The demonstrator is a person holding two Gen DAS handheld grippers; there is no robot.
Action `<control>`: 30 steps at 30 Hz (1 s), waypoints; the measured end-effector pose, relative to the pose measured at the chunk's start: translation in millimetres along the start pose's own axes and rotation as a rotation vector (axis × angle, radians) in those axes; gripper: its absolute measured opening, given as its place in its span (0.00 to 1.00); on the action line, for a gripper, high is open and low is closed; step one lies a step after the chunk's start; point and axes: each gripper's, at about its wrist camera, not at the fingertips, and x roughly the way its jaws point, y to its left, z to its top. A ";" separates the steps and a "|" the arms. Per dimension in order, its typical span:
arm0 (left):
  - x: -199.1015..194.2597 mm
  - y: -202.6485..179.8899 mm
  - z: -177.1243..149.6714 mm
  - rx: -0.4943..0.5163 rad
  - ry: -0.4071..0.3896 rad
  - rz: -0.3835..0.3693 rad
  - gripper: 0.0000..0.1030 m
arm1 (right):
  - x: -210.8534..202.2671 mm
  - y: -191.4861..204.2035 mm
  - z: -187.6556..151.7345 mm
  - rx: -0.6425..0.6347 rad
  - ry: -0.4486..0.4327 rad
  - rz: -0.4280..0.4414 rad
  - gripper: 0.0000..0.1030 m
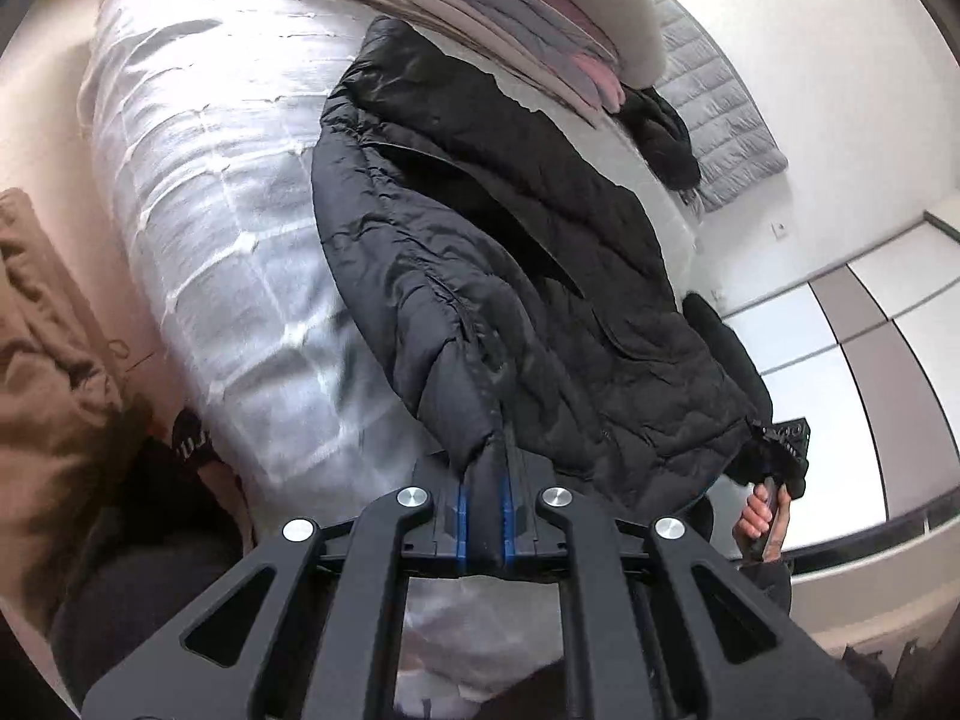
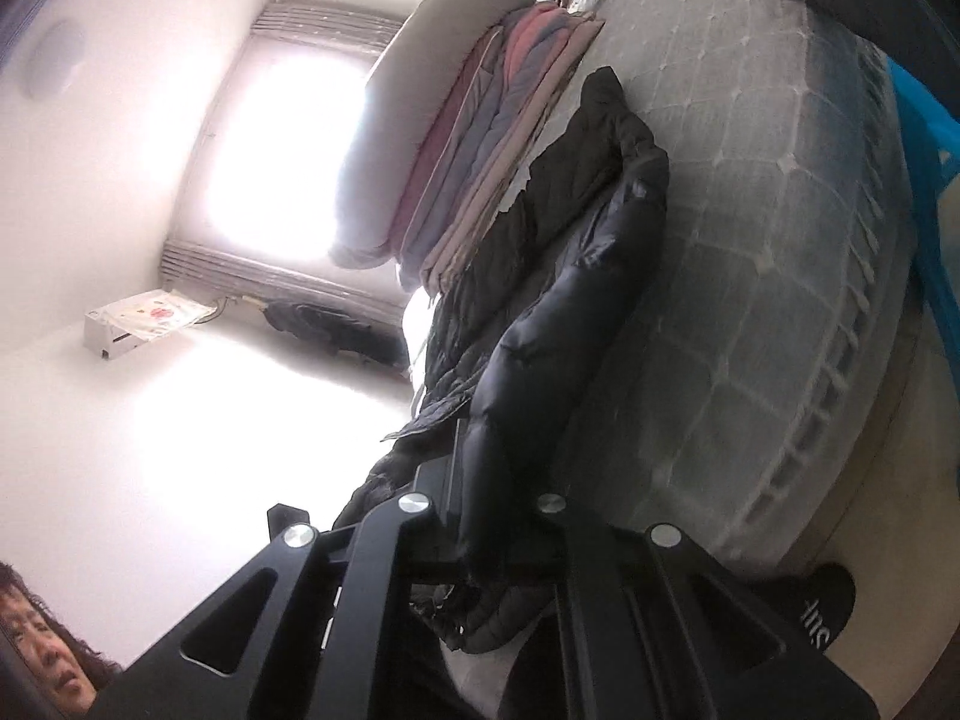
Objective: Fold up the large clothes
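The left claw (image 1: pixel 483 501) is squeezed tight on the edge of a big black puffy coat (image 1: pixel 510 276). Its two fingers with blue pads (image 1: pixel 461 516) sit very close together, with just a thin fold of the coat pinched between them.

The right claw (image 2: pixel 489 516) is also clamped on the coat (image 2: pixel 540 324). A fat, shiny part of the coat fills the gap between its fingers, so they stand a bit wider apart.

The coat lies long across a white bed (image 1: pixel 210 192). It sits right beside a pile of folded blankets (image 1: pixel 480 6), pink, grey and tan. In the left view, a hand (image 1: pixel 759 516) holds the other tool at the coat's far corner.
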 end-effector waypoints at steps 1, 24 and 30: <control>-4.7 1.3 -7.1 -0.002 0.005 -0.005 0.06 | -5.6 -0.6 -6.6 0.006 0.000 -0.001 0.06; 59.3 -62.9 28.0 0.307 -0.096 0.033 0.58 | 173.6 44.6 -1.1 -0.320 0.293 -0.704 0.61; 137.9 -18.3 26.5 0.218 0.075 0.098 0.58 | 165.8 42.7 -2.3 -0.274 0.249 -0.690 0.61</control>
